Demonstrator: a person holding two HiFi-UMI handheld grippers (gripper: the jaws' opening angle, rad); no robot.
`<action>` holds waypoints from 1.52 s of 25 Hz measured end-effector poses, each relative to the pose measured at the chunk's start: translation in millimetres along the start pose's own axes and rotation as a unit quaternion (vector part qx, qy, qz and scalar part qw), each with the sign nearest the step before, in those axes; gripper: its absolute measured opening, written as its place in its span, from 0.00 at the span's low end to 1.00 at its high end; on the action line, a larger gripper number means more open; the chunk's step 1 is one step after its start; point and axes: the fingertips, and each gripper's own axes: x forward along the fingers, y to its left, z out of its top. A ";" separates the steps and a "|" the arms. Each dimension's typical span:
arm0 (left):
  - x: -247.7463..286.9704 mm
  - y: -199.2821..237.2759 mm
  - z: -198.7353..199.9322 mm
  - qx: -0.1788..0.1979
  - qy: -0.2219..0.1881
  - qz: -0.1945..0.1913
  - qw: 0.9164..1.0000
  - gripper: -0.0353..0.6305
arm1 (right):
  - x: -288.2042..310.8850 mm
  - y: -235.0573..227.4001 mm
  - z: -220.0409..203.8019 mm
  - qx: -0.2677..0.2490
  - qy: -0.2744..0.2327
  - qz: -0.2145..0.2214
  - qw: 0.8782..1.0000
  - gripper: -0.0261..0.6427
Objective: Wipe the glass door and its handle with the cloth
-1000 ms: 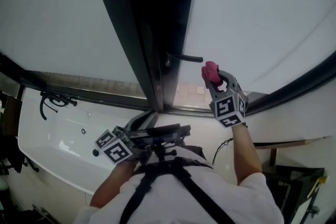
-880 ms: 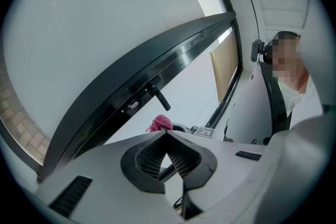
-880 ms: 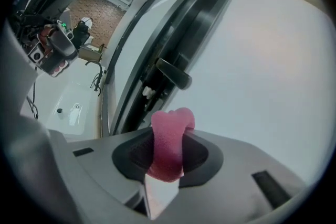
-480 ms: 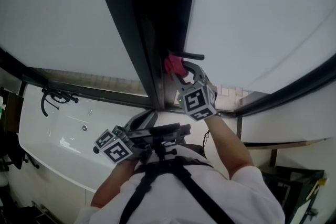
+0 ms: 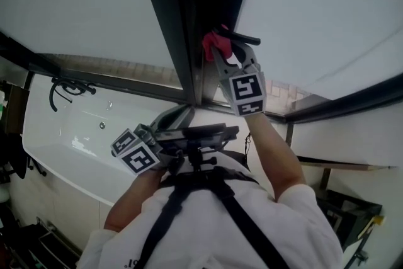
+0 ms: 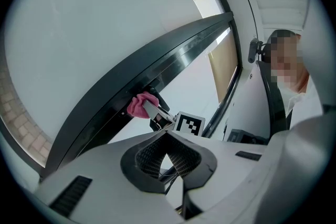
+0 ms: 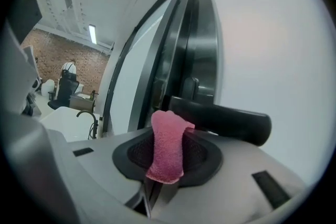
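Glass door (image 5: 315, 16): handle (image 5: 247, 40) partly hidden behind right gripper (image 5: 218, 51) and cloth (image 5: 211, 42).

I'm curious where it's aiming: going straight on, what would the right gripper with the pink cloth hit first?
Probably the black bar-shaped door handle, just beyond the pink cloth in the right gripper; depth is unclear.

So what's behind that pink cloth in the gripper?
Behind the pink cloth, clamped in the right gripper, runs the black door handle, fixed to the dark door frame beside the glass. The cloth hides part of the handle, so contact can't be seen.
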 end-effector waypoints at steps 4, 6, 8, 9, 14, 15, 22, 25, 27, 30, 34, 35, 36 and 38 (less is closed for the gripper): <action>-2.0 1.5 -2.6 -0.005 0.002 0.002 1.000 0.04 | -8.2 -7.1 -3.1 0.010 -0.006 -0.015 1.000 0.19; -2.5 1.5 -3.5 -0.007 0.004 0.002 1.000 0.04 | -13.0 -10.2 -4.8 0.016 -0.007 -0.022 1.000 0.19; -2.4 1.2 -3.8 -0.009 0.006 0.001 1.000 0.04 | -18.4 -13.9 -5.6 0.022 -0.008 -0.028 0.999 0.19; -2.2 1.1 -3.8 -0.009 0.006 0.001 1.000 0.04 | -21.1 -15.9 -5.8 0.025 -0.008 -0.031 0.999 0.19; -0.6 0.4 -4.3 -0.011 0.010 -0.005 1.000 0.04 | -35.5 -26.3 -9.5 0.036 -0.007 -0.044 0.998 0.19; -0.4 0.4 -4.5 -0.012 0.011 -0.006 1.000 0.04 | -38.1 -27.9 -10.1 0.037 -0.007 -0.047 0.998 0.19; 1.6 0.7 -5.0 -0.014 0.017 -0.011 1.000 0.04 | -59.5 -41.9 -18.1 0.044 0.002 -0.069 0.997 0.19; 2.0 2.0 -5.4 -0.014 0.019 -0.010 1.000 0.04 | -71.5 -50.3 -21.2 0.045 -0.002 -0.085 0.995 0.19; 2.2 2.7 -5.4 -0.014 0.020 -0.010 1.000 0.04 | -80.6 -58.4 -19.2 0.040 -0.014 -0.103 0.994 0.19; 2.0 3.6 -5.8 -0.014 0.021 -0.009 1.000 0.04 | -96.9 -71.8 -20.7 0.031 -0.026 -0.136 0.990 0.19; 2.6 4.7 -5.8 -0.013 0.023 -0.007 1.000 0.04 | -111.9 -87.9 -29.0 0.032 -0.026 -0.177 0.983 0.19; 2.5 4.6 -5.5 -0.013 0.023 -0.006 1.000 0.04 | -112.7 -89.2 -34.2 0.034 -0.020 -0.181 0.983 0.19; 2.3 4.5 -4.9 -0.012 0.023 -0.006 1.000 0.04 | -113.0 -89.2 -39.5 0.036 -0.014 -0.183 0.982 0.19; 1.7 5.1 -2.7 -0.009 0.021 -0.004 1.000 0.04 | -111.5 -85.1 -47.7 0.037 -0.004 -0.180 0.983 0.19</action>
